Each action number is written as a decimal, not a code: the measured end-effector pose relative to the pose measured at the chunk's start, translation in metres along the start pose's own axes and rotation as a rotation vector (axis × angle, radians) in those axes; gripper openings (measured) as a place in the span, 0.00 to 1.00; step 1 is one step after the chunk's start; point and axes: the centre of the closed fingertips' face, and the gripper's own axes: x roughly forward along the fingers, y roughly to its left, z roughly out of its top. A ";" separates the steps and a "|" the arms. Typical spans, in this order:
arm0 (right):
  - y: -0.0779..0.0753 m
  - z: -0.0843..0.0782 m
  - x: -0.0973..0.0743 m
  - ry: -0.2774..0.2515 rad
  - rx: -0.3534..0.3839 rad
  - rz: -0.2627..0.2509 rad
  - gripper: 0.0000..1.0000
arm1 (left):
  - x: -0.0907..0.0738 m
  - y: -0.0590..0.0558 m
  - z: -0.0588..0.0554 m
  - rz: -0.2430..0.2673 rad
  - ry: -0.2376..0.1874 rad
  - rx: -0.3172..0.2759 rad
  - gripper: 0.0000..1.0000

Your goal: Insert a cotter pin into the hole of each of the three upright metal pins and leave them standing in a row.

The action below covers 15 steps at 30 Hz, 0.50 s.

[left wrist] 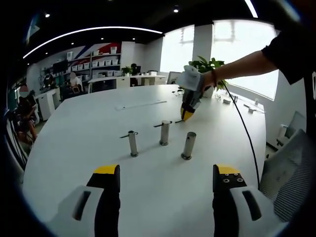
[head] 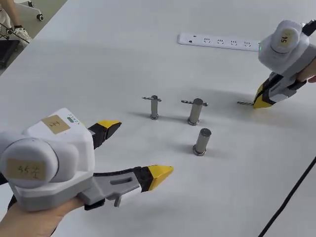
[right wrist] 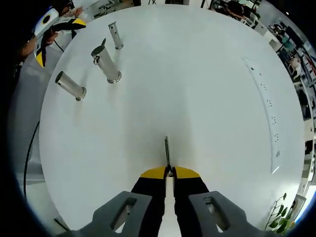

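Note:
Three upright metal pins stand on the white table [head: 98, 64]. The left pin [head: 154, 107] and the middle pin [head: 195, 111] each have a cotter pin through the top. The third pin [head: 202, 141] stands nearer to me with nothing through it. My right gripper [head: 260, 102] is to the right of them, shut on a cotter pin [head: 244, 103] that points toward the pins and lies low over the table [right wrist: 167, 153]. My left gripper [head: 136, 150] hovers open in front of the pins [left wrist: 165, 132], holding nothing.
A white power strip [head: 219, 42] lies at the far side of the table. A black cable [head: 291, 197] crosses the near right corner. Desks, shelves and seated people show in the room behind, in the left gripper view.

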 end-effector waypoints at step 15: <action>-0.014 -0.008 0.004 0.032 -0.014 0.003 0.00 | 0.001 0.002 -0.002 0.006 0.010 -0.001 0.75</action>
